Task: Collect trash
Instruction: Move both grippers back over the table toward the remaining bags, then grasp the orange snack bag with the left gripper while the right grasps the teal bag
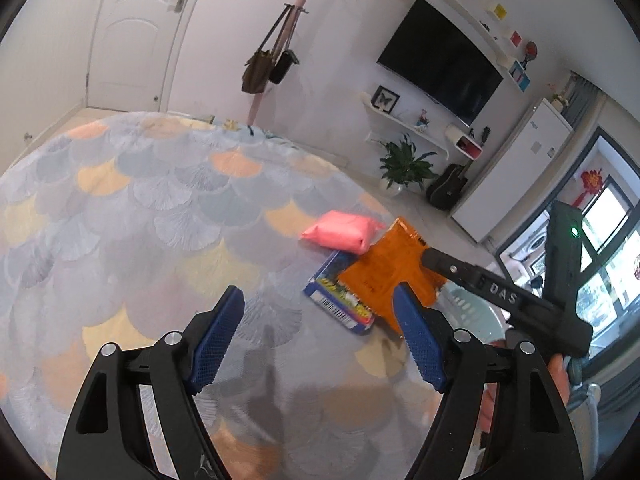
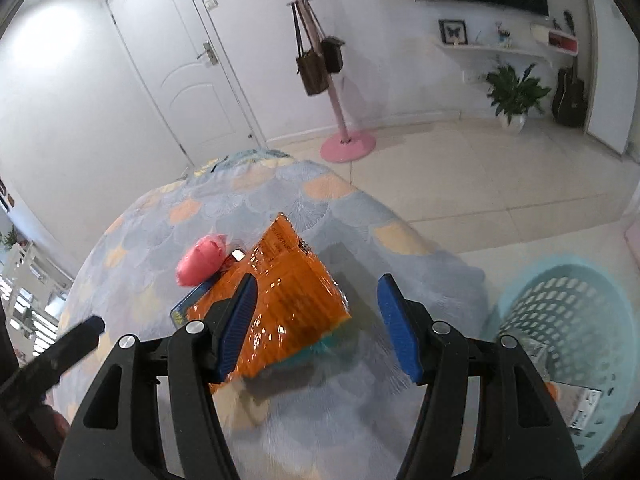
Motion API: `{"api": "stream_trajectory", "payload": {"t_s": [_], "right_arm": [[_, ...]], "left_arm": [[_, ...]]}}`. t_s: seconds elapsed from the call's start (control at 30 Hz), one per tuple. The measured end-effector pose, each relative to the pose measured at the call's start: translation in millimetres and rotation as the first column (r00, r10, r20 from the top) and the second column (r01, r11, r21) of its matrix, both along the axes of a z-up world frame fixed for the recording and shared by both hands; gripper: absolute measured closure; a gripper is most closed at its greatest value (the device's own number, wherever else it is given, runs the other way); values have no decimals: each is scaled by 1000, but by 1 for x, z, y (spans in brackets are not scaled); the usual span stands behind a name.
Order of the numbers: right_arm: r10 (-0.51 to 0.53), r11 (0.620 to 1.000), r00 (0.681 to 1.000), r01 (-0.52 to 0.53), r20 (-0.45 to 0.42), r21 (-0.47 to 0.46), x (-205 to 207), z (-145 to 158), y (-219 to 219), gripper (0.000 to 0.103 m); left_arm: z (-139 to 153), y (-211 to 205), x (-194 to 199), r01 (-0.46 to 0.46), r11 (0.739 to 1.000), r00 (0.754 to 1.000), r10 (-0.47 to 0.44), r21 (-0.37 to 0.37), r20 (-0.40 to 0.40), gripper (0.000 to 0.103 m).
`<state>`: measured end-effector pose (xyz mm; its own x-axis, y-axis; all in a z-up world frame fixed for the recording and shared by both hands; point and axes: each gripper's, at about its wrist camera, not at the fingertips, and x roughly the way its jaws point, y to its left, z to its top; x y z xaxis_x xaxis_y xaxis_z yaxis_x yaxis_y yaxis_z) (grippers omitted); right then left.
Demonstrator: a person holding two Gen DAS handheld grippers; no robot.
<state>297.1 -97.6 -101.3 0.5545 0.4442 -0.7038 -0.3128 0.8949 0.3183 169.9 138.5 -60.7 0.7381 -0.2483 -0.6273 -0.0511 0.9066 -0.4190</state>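
The orange wrapper (image 2: 280, 296) lies near the edge of the round table, crinkled and glossy, one end resting on a blue packet (image 1: 340, 300) and its far corner beside a pink pouch (image 1: 340, 234). All three sit in a loose cluster on the tablecloth (image 1: 140, 208) (a scallop pattern in greys, peach and pale yellow). The right gripper (image 2: 318, 320) hangs just over the wrapper with its jaws spread wide; the left blue pad (image 2: 240, 320) overlaps the wrapper's edge in the right wrist view and the right pad (image 2: 400, 328) stands clear of it over the cloth, so nothing is clamped, and whether the pad actually touches the foil I cannot tell. In the left wrist view one black finger of that gripper (image 1: 444, 262) reaches in from the right across the wrapper's corner. The left gripper (image 1: 320, 332) is open too, empty, hovering above bare cloth a little short of the blue packet. Down on the floor to the right of the table stands a pale teal basket (image 2: 568, 304) with some wrappers already lying in it. Farther off are a pink coat stand (image 2: 336, 80) hung with bags, a white door (image 2: 188, 76), a potted plant (image 2: 514, 92), and a dark television (image 1: 440, 60) on the wall.
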Motion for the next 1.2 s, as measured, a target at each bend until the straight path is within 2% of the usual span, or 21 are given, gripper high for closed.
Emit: {"api": "stream_trajectory", "payload": {"t_s": [0.1,0.2,0.23,0.3,0.4,0.57,0.67,0.77,0.87,0.97,1.03,1.13,1.2], "right_arm": [[19,1000,1000,-19,-16,-10,3,-5,5,45],[51,997,998,-49,46,-54,-11,3,15,83],[56,997,997,-53,59,-61,-16,5,17,89],[71,995,995,-66,70,-72,-25,7,20,98],[97,994,992,-92,84,-61,-43,10,20,99],[195,981,977,-193,84,-21,-73,13,29,99],[327,945,943,-328,58,9,-95,9,42,99],[384,923,922,-384,53,-1,-112,6,41,99],[333,943,941,-333,55,-15,-112,6,22,97],[220,975,974,-219,55,-29,-95,7,-1,78],[158,987,985,-155,71,-42,-82,12,-12,61],[71,997,996,-69,55,-27,-57,12,-22,51],[46,999,998,-45,38,-20,-42,9,-22,50]], "left_arm": [[-2,2,0,0,1000,1000,1,24,-13,34],[-5,4,-2,0,1000,1000,0,23,-16,34],[-5,5,-3,-1,1000,1000,1,19,-16,34],[-7,4,-4,0,1000,1000,0,11,-18,34],[-7,2,-5,6,1000,1000,-6,9,-22,34],[-6,0,-10,3,1000,1000,-3,0,-22,34],[-5,1,-15,-1,1000,1000,1,-5,-20,34],[-3,1,-19,0,1000,1000,0,12,-20,34],[-4,-1,-18,8,1000,999,-7,17,-32,31],[-11,-14,-13,32,999,998,-30,30,-55,28],[-16,-27,-8,50,997,996,-46,53,-70,28],[-23,-49,-3,78,991,994,-69,111,-87,23],[-28,-63,3,88,980,992,-70,180,-102,22]]}}
